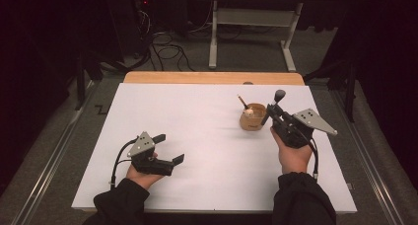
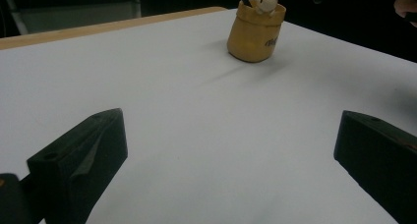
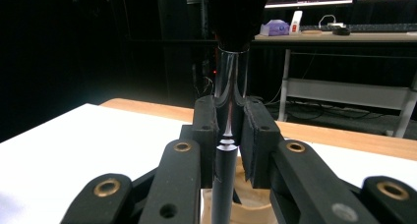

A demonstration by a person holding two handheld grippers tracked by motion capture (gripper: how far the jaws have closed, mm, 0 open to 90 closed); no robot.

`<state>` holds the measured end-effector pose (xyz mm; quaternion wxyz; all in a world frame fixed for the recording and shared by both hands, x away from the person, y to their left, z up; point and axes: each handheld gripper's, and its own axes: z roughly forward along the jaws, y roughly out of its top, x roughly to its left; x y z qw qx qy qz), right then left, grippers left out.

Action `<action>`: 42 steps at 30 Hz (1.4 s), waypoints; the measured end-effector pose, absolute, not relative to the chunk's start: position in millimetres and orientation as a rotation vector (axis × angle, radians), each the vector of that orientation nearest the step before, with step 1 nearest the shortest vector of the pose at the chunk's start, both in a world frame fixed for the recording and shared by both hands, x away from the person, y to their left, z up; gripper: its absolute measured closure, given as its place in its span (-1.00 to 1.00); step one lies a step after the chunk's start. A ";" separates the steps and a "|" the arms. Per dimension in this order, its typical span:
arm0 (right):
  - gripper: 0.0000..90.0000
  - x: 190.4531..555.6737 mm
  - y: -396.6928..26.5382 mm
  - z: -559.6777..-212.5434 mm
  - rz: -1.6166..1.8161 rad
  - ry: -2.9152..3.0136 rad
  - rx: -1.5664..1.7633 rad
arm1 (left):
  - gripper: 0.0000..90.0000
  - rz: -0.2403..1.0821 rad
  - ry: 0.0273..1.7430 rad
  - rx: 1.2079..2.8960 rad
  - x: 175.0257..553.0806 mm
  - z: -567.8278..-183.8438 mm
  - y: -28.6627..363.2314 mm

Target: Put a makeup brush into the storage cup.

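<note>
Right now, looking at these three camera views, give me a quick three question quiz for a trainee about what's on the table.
1. True or false: the right gripper is shut on the makeup brush.
2. Which gripper stands open with nothing between its jaws? A) left gripper B) right gripper
3. Fill in: the pencil stands inside the tan ____ on the white table.

Key:
1. True; its pads clamp the shiny metal ferrule, bristles up.
2. A; the jaws are wide apart over bare table.
3. Holder; a small pale figurine pokes out of it too.
</note>
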<state>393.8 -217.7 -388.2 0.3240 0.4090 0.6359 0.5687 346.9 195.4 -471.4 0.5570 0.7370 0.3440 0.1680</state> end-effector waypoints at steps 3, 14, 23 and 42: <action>0.77 398.7 -217.2 -386.1 1.486 1.664 1.076 | -0.99 0.395 0.811 1.738 347.0 -471.3 195.7; 0.77 417.5 -213.1 -385.9 1.460 1.667 1.098 | -0.99 0.391 0.811 1.732 347.0 -470.7 196.8; 0.77 432.0 -211.6 -391.2 1.434 1.673 1.135 | -0.99 0.390 0.812 1.727 347.3 -470.6 197.3; 0.77 451.8 -214.4 -405.4 1.401 1.682 1.189 | -0.99 0.390 0.811 1.720 347.3 -470.2 197.7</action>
